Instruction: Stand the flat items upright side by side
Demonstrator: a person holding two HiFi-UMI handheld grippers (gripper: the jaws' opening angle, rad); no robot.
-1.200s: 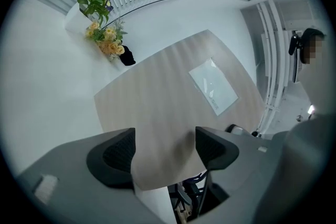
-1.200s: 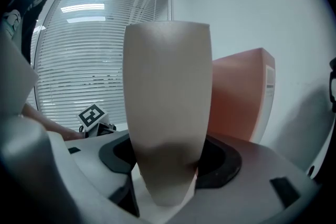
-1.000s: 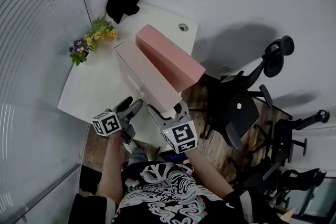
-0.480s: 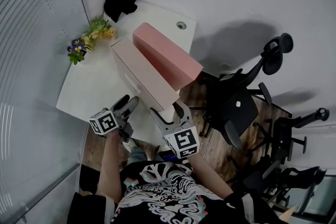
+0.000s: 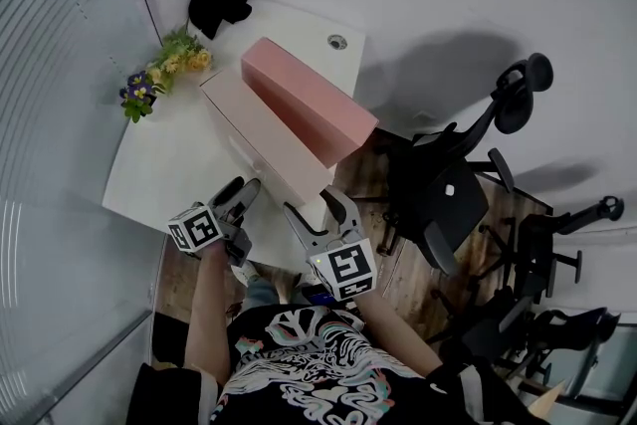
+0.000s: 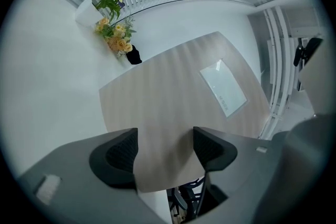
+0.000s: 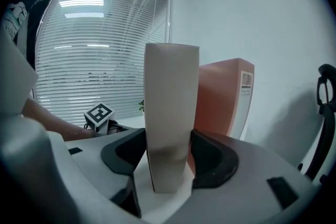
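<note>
While both flat boxes stood upright on the white tabletop (image 5: 169,154), the person held one gripper at the near end of the pair. The pale beige flat cardboard box (image 5: 264,139) stood on its long edge near the middle of the table. The salmon-pink flat cardboard box (image 5: 309,105) stood just beside it on the right, broad face to broad face; whether the two touched could not be told.

The right gripper (image 5: 314,206) straddled the near narrow end of the pale beige box. In the right gripper view, the gripper (image 7: 167,152) had the box end (image 7: 170,97) between its jaws. They had just been closing, and the black pads lay against both broad faces, so the box was grasped. The salmon-pink box (image 7: 220,97) rose just behind it to the right, and the left gripper's marker cube (image 7: 100,113) showed to the left before the window blinds (image 7: 105,34).

The left gripper (image 5: 239,192) hovered to the left of the pale box's near end. Its own view (image 6: 165,144) faced that box's broad side (image 6: 173,92), which bore a pale rectangular label (image 6: 223,86). Its jaws had just narrowed slightly but stood apart and gripped nothing.

A bunch of yellow and purple flowers (image 5: 164,70) and a black bundle (image 5: 219,3) lay at the table's far edge. Black office chairs (image 5: 448,199) stood on the wooden floor to the right.
</note>
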